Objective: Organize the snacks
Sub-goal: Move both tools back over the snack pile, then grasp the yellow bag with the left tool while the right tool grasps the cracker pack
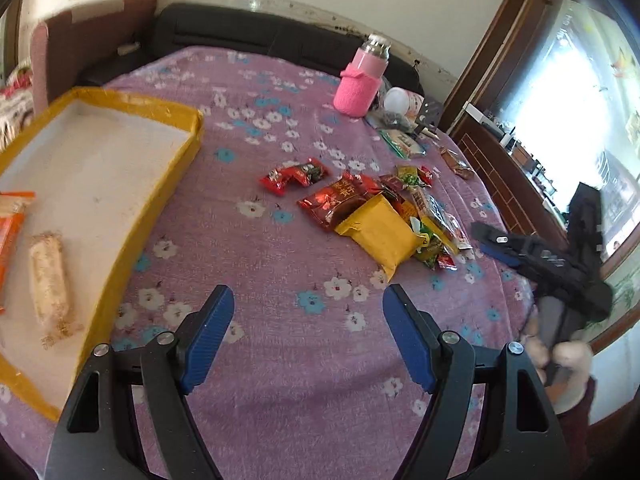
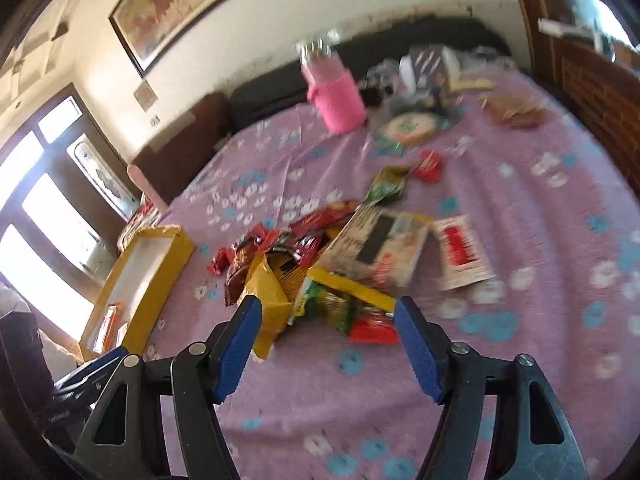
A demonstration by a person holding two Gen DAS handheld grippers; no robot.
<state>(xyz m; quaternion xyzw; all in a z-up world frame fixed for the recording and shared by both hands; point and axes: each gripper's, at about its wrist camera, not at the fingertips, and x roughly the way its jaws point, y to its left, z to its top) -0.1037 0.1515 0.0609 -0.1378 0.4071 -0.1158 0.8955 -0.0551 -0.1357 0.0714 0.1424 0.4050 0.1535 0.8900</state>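
While the left gripper [image 1: 308,300] hovers with its blue-padded jaws apart and empty at the bottom of the left wrist view, a shallow yellow-rimmed cardboard tray [image 1: 168,184] at left holds a pale wrapped bar [image 1: 52,280], and a heap of red, yellow and green snack packets [image 1: 376,216] lies on the purple flowered cloth [image 1: 260,264] right of centre.

Seen from the right wrist, the right gripper [image 2: 328,312] stands open and empty low in frame, just short of the snack heap [image 2: 320,264]; the tray [image 2: 140,280] sits lower left.

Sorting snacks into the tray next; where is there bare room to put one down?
Most of the yellow-edged tray is bare beyond the beige bar. Bare cloth lies between tray and snack pile. Crowded: the pile, and around the pink bottle.
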